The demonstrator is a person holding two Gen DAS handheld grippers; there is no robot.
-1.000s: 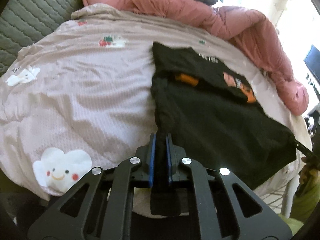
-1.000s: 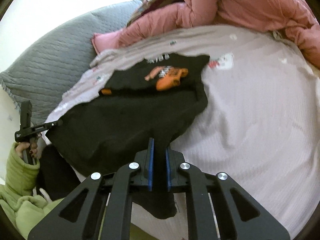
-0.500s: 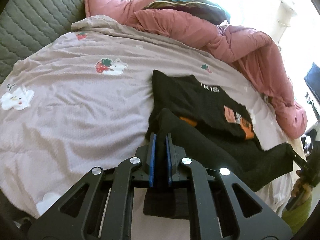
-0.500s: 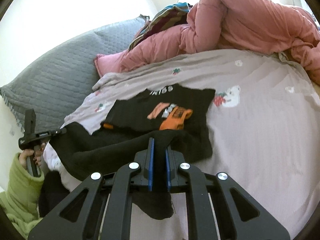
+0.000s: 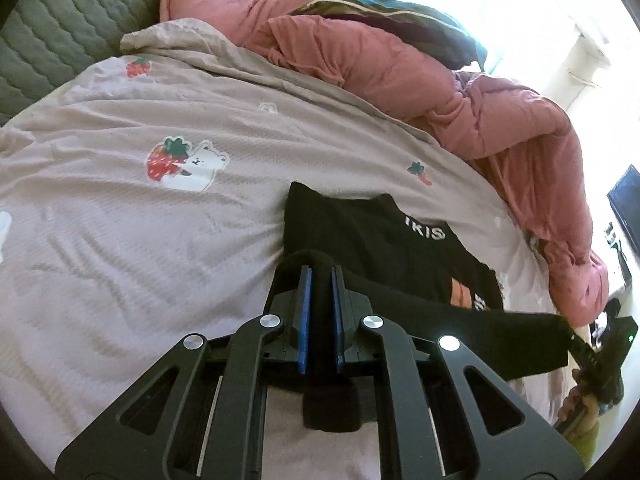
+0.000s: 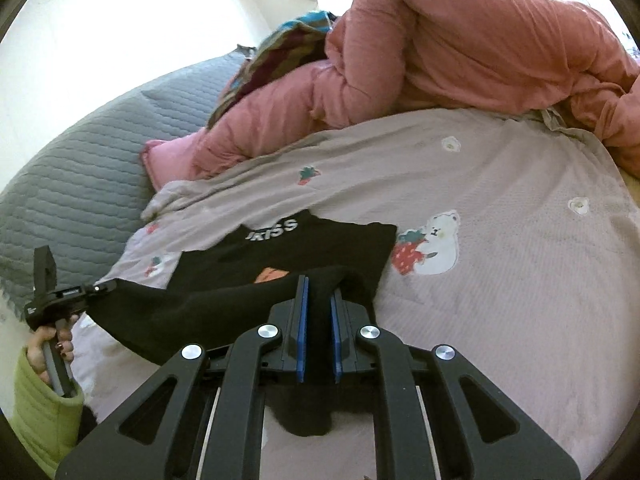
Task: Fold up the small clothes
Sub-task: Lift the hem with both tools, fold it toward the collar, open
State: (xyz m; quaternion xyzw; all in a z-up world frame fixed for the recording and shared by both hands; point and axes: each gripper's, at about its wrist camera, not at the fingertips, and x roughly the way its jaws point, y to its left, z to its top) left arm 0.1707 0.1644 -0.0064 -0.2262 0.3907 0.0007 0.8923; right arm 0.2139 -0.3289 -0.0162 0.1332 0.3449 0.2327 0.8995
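Right gripper (image 6: 319,292) is clamping 1 corner of the black shirt (image 6: 320,242), cloth bunched between the blue pads (image 6: 303,320) and hanging out below them. Left gripper (image 6: 105,286) is pinching the other corner at far left, held by a hand (image 6: 54,350) in a green sleeve (image 6: 44,416). The held edge is stretching between the 2 grippers, over the lower part of the shirt's orange print. Rest of the shirt is lying flat on the mauve bedsheet (image 6: 520,280), white lettering facing up. Pink duvet (image 6: 440,52) is piled behind, grey quilted pillow (image 6: 80,184) at left.
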